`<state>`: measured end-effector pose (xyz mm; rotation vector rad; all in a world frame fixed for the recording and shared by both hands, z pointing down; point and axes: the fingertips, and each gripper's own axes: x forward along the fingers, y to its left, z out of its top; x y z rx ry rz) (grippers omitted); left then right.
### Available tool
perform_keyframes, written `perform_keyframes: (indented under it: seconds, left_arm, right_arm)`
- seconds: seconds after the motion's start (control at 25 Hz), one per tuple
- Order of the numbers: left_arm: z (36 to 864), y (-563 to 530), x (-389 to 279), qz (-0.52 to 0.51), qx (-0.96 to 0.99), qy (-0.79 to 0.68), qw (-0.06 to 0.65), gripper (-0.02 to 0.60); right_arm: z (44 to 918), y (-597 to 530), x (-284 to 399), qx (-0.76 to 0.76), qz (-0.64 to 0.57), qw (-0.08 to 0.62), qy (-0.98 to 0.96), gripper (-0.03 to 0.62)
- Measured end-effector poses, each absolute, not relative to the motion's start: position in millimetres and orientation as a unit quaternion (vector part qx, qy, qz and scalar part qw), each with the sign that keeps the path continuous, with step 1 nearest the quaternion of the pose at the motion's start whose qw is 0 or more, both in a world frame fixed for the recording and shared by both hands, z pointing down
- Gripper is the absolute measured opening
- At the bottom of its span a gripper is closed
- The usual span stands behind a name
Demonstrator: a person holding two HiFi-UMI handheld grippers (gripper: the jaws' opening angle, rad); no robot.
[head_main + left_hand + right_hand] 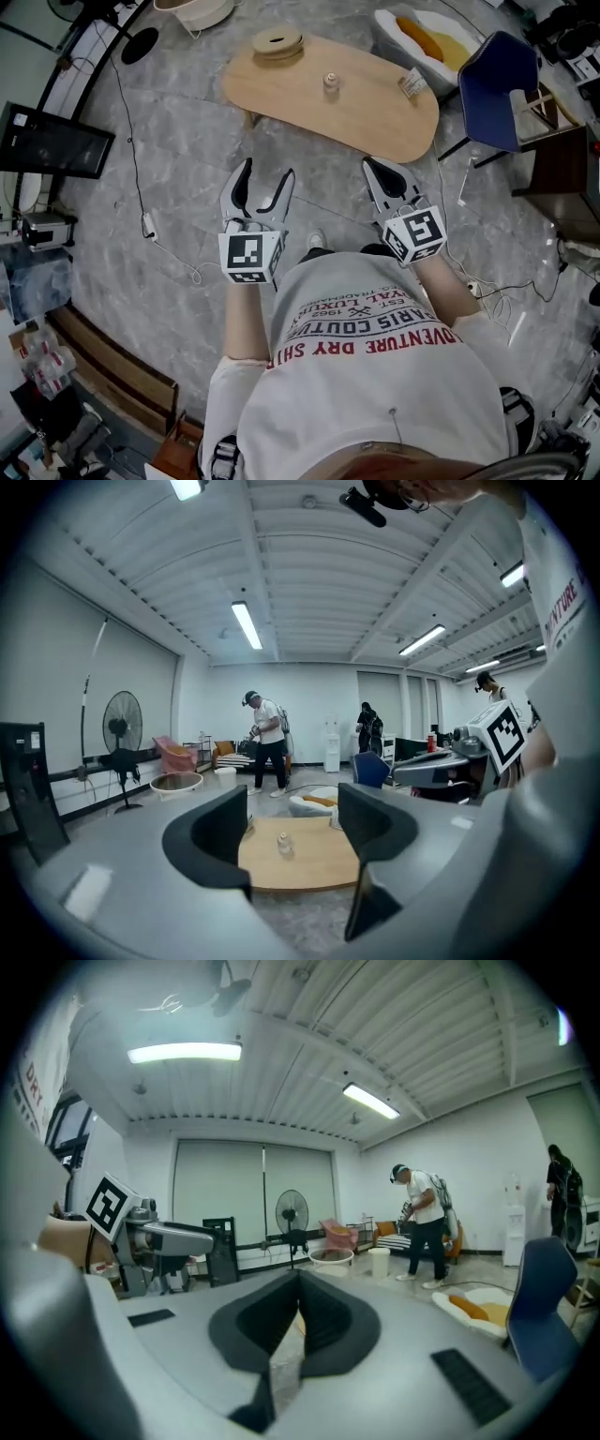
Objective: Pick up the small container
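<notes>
The small clear container point(330, 82) stands near the middle of a low oval wooden table point(375, 112). Both grippers hang over the floor on the near side of that table, well short of the container. My left gripper point(267, 171) is open with nothing between its jaws. In the left gripper view the container point(284, 844) shows far off through the gap of the left gripper point(292, 822). My right gripper point(372, 166) is shut, its jaws meeting at the tips with nothing held. The right gripper point(298, 1281) points past the table's edge.
A round wooden disc point(277, 42) and a small packet point(412, 82) also lie on the table. A blue chair point(497, 80) stands at its right end, with a white floor cushion point(427, 37) behind. Cables point(150, 225) trail over the grey floor. A person point(267, 742) walks in the background.
</notes>
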<state>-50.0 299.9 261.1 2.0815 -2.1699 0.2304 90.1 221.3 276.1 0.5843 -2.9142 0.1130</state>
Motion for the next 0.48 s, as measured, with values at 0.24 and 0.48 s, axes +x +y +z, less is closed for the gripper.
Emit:
perform_keyframes:
  seconds: [0.24, 0.48]
  left_arm:
    - [292.4, 241.3, -90.3, 0.093, 0.717, -0.686, 0.082, 0.296]
    - [316.2, 148.1, -98.3, 0.099, 0.743, -0.656, 0.087, 0.296]
  right_arm:
    - [300.2, 176.0, 46.9, 0.226, 0.061, 0.100, -0.967, 0.006]
    - [317.3, 93.9, 29.6, 0.245, 0.058, 0.099, -0.963, 0.006]
